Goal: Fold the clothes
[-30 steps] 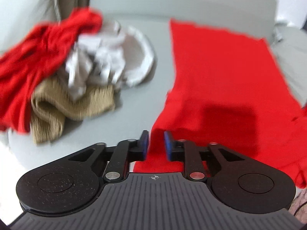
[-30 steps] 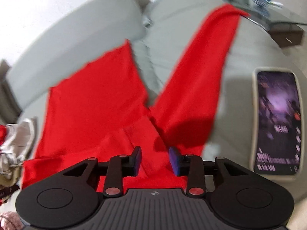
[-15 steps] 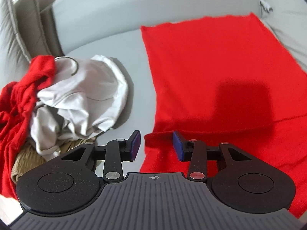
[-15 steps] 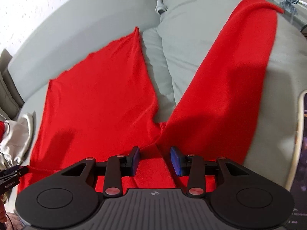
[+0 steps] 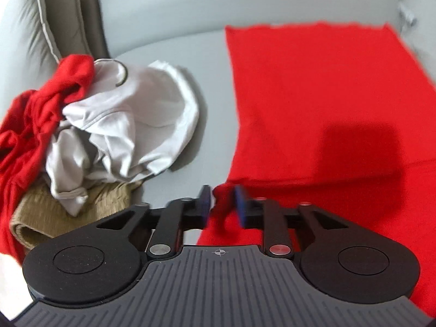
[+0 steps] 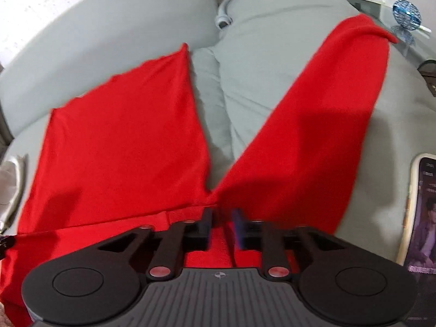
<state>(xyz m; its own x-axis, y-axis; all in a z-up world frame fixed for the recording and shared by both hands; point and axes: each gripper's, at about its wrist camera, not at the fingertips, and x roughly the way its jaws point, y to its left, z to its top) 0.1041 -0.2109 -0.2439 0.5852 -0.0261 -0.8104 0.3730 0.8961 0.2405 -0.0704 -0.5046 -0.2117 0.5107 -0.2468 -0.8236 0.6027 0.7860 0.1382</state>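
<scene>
A red garment [image 5: 313,103] lies spread flat on the grey sofa seat [image 5: 169,60]. In the right wrist view its body [image 6: 122,147] lies to the left and a long sleeve [image 6: 321,125] runs up over a grey cushion. My left gripper [image 5: 222,204] has closed on the garment's near left edge; a bunched fold of red cloth sits between its blue pads. My right gripper [image 6: 222,224] has its jaws narrowed around red fabric near where the sleeve meets the body.
A heap of unfolded clothes lies at the left: a red one [image 5: 30,125], a white one [image 5: 128,120], a tan knit [image 5: 62,209]. A phone [image 6: 419,218] lies at the right on the cushion. A white cable [image 6: 226,8] and a blue ornament [image 6: 406,16] sit behind.
Both grippers have closed from open onto the red fabric. The left one now pinches the edge, which has bunched up between its pads. Both views shifted slightly.
</scene>
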